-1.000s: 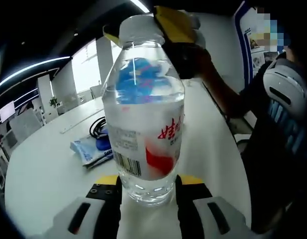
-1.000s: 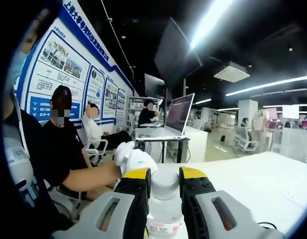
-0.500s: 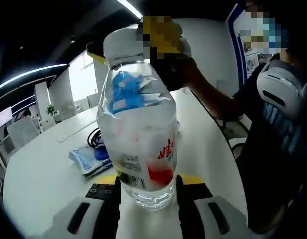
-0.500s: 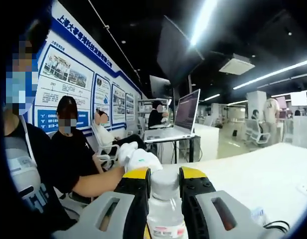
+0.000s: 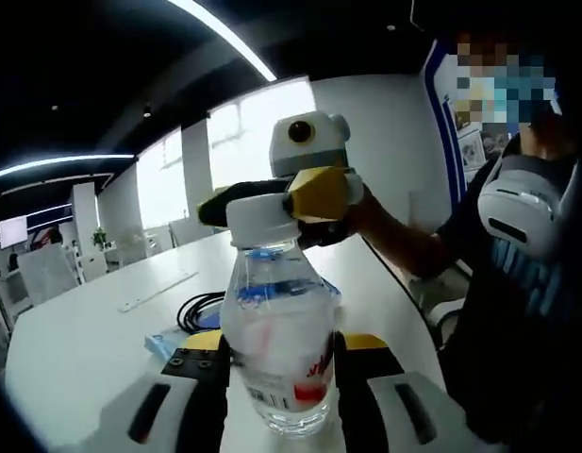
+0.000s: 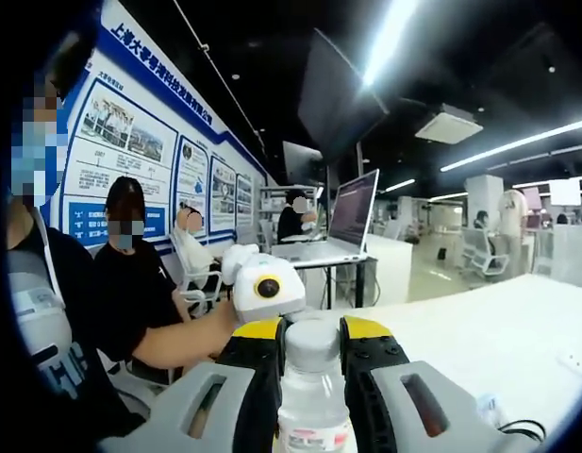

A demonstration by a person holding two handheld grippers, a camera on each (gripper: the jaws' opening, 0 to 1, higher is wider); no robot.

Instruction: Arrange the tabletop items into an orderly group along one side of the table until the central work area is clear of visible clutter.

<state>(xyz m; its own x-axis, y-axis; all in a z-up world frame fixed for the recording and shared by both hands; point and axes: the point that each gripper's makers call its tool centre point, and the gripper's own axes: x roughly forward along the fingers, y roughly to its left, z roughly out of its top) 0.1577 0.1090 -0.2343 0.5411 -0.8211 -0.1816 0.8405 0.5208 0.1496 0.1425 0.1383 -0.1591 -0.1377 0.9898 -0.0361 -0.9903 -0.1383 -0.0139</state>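
- The water bottle [image 5: 279, 354] is clear, smooth plastic, round in section, narrowing to a ribbed neck under a white screw cap [image 5: 263, 219]; a label with red print and a barcode wraps its lower body.
- The left hand-held gripper [image 5: 279, 354] has grey moulded jaws with black pads and yellow tips, pressed against both sides of the bottle's lower body, so it is grasping the bottle, which stands upright just above the white surface [image 5: 74, 359].
- In the right gripper view, the right hand-held gripper [image 6: 312, 342] has its yellow-tipped jaws closed on either side of the cap, clenched on the bottle top.
- In the left gripper view that right hand-held gripper comes in from the right, a bare forearm behind it reaching level across the surface.
- Behind the bottle on the smooth, glossy surface lie a coiled black cable [image 5: 201, 310] and a flat blue-and-white packet [image 5: 166, 343], the bottle partly hiding both.
- A person in a dark shirt with a white harness [image 5: 522, 203] stands at the surface's right edge.
- In the right gripper view, an open laptop [image 6: 342, 222] sits on a desk further back, with seated people before a blue poster wall [image 6: 158, 156].
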